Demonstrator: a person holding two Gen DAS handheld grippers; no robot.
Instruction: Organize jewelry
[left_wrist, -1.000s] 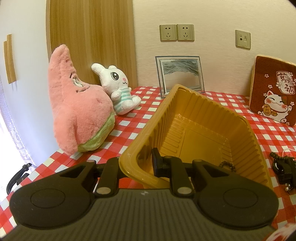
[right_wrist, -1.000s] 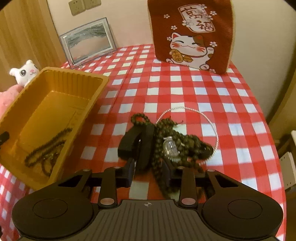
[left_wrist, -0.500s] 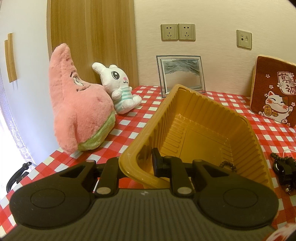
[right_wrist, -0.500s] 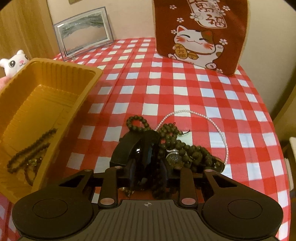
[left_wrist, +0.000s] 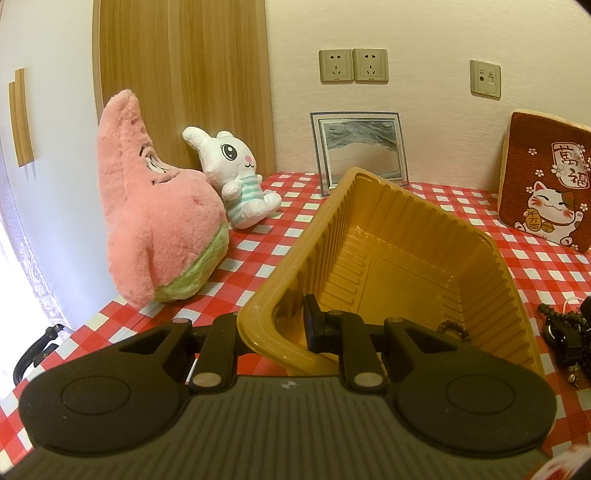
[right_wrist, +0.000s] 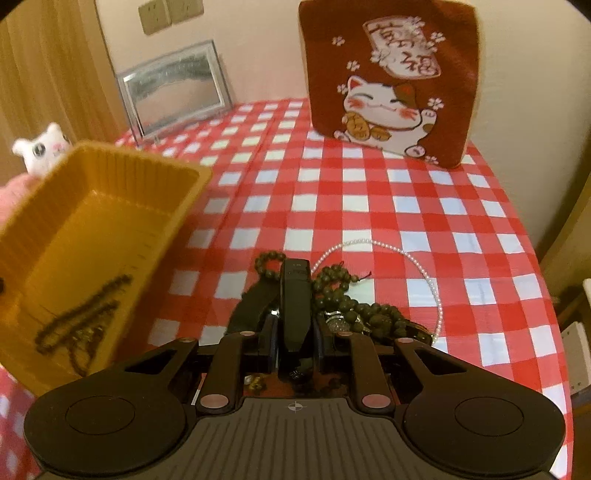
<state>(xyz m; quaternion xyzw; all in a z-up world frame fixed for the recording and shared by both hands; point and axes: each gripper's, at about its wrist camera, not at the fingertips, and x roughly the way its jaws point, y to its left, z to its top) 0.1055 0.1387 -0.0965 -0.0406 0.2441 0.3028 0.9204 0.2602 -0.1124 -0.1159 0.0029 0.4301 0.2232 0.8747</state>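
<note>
A cream, lightly textured wall (left_wrist: 424, 122) runs behind a table spread with a red-and-white checked cloth (left_wrist: 461, 206). Two beige double sockets (left_wrist: 353, 65) and a single beige switch plate (left_wrist: 485, 78) sit high on the wall. A tall light-wood panel (left_wrist: 184, 74) stands at the left, beside a plain white wall bearing two narrow wooden strips (left_wrist: 21, 116). Bright daylight comes in at the far left edge through pale lace curtain fabric (left_wrist: 33, 266).

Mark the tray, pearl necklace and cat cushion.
yellow plastic tray (left_wrist: 373, 206): left wrist view, far rim.
white pearl necklace (right_wrist: 424, 271): right wrist view, right arc of strand.
red lucky-cat cushion (right_wrist: 384, 99): right wrist view, cat's face.
</note>
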